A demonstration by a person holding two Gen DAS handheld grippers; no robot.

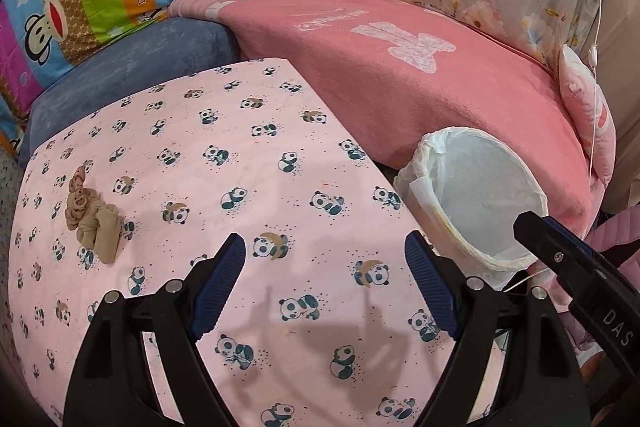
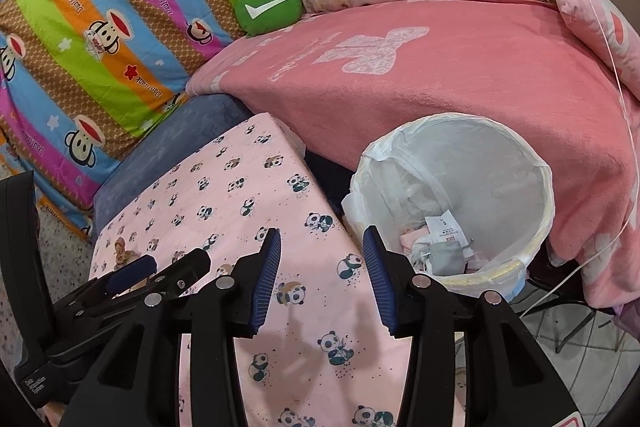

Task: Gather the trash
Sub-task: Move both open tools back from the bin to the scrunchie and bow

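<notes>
Left gripper (image 1: 325, 281): spread wide, nothing between the blue ribbed pads, hanging over the panda-print pink sheet (image 1: 248, 163) without touching it.
Right gripper (image 2: 322, 277): parted to a middling gap, holding nothing — left finger above the sheet, right finger at the near rim of the bin.
Crumpled beige stocking (image 1: 91, 215): lying on the sheet well off to the left of the left gripper and a little ahead of its fingertips; apart from both pads. In the right wrist view only a scrap of it (image 2: 122, 253) shows, beyond the left gripper's finger (image 2: 132, 273).
Bag-lined trash bin (image 2: 456, 203): just ahead and right of the right gripper, off the sheet's edge, beside the pink blanket (image 2: 460, 83); already holding paper tags and crumpled wrappers (image 2: 440, 243).
Bin from the left gripper (image 1: 472, 195): ahead and to the right — the right gripper's black finger (image 1: 560, 251) crossing over its near rim.
</notes>
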